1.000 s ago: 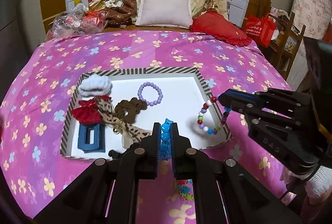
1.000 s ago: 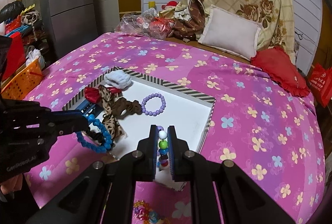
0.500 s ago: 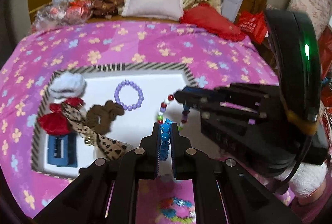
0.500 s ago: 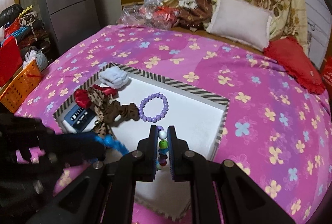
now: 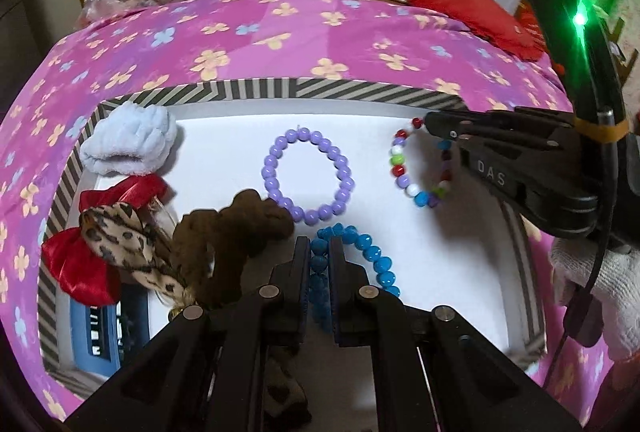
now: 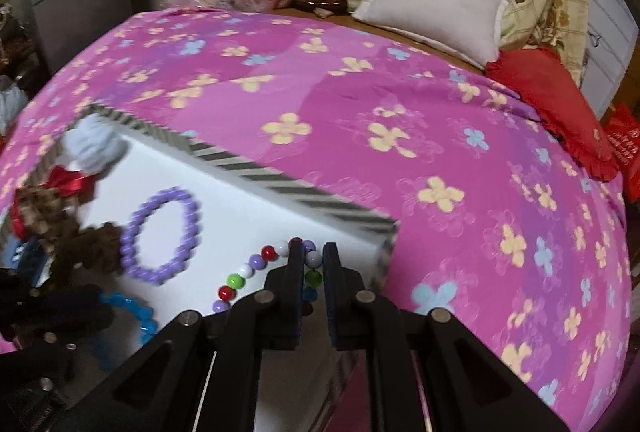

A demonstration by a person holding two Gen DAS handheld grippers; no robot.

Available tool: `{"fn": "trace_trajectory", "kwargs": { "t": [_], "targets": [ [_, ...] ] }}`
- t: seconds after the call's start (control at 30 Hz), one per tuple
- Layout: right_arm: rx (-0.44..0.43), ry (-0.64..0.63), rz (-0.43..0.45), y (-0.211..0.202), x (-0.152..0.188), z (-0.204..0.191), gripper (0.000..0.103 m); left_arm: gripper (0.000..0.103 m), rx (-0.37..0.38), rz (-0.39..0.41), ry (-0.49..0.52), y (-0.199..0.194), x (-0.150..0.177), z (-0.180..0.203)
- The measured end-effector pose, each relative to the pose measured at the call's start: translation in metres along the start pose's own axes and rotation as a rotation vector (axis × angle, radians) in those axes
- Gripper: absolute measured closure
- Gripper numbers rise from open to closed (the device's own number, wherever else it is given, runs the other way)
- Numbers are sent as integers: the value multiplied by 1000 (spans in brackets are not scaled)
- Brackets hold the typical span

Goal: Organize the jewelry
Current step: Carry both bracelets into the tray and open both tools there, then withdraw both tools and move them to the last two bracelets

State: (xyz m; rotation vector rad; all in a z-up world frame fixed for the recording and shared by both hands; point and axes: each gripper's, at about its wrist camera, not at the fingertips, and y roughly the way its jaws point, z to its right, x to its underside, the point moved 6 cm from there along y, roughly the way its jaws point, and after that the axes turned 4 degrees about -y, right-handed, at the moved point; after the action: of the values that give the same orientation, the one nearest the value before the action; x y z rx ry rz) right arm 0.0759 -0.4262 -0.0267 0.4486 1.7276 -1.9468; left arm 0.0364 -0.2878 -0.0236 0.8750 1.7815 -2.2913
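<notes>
- The step in hand looked like the setting-down; both bracelets hung over the white floor of the striped box [image 5: 256,88], neither yet let go.
- The left gripper [image 5: 319,264] was clamped on the blue bead bracelet [image 5: 374,256], whose loop seemed to lie on the box floor, just below the purple bead bracelet [image 5: 308,174]; the right gripper [image 6: 311,264] was closed on the multicoloured bead bracelet [image 6: 256,264], which drooped near the box's right wall.
- The next move probably called for lowering each loop flat and parting the fingers, with the two bracelets kept apart from each other and from the purple one; whether the multicoloured one already touched the floor could not be told.
- The left part of the box was crowded; a brown scrunchie [image 5: 236,228] lay touching the purple beads, with a leopard bow [image 5: 120,236], red ribbon [image 5: 80,264], pale blue scrunchie [image 5: 128,144] and blue clip [image 5: 96,328] beside it; the scrunchie lay close to the left fingers and might snag.
- The flowered pink bedspread [image 6: 440,136] lay beneath.
</notes>
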Motion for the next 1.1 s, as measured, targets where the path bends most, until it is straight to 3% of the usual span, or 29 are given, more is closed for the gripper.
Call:
{"fn": "trace_trajectory", "kwargs": {
  "t": [0.13,0.23,0.3,0.37,0.43,0.8,1.1],
  "targets": [
    [30,-1,6,6,-3,2,94,87,-29,9,-8,6,-4,-3],
    [32,21,16,5,-1,3,84,87,-20,22,-32,5,-5,-5],
    [12,44,31,-2,0,3,78,82,-5,23,-37,3,-5,-6],
    [1,57,46,-11,2,2,75,66,18,28,-45,-1,-3,-6],
    [-18,70,58,-22,7,0,74,63,23,39,-47,-8,-1,-6],
    [-78,94,130,-104,60,-19,58,63,-26,116,34,-60,26,3],
    [-83,58,108,-145,119,-45,55,63,-21,144,72,-95,64,8]
  ]
}}
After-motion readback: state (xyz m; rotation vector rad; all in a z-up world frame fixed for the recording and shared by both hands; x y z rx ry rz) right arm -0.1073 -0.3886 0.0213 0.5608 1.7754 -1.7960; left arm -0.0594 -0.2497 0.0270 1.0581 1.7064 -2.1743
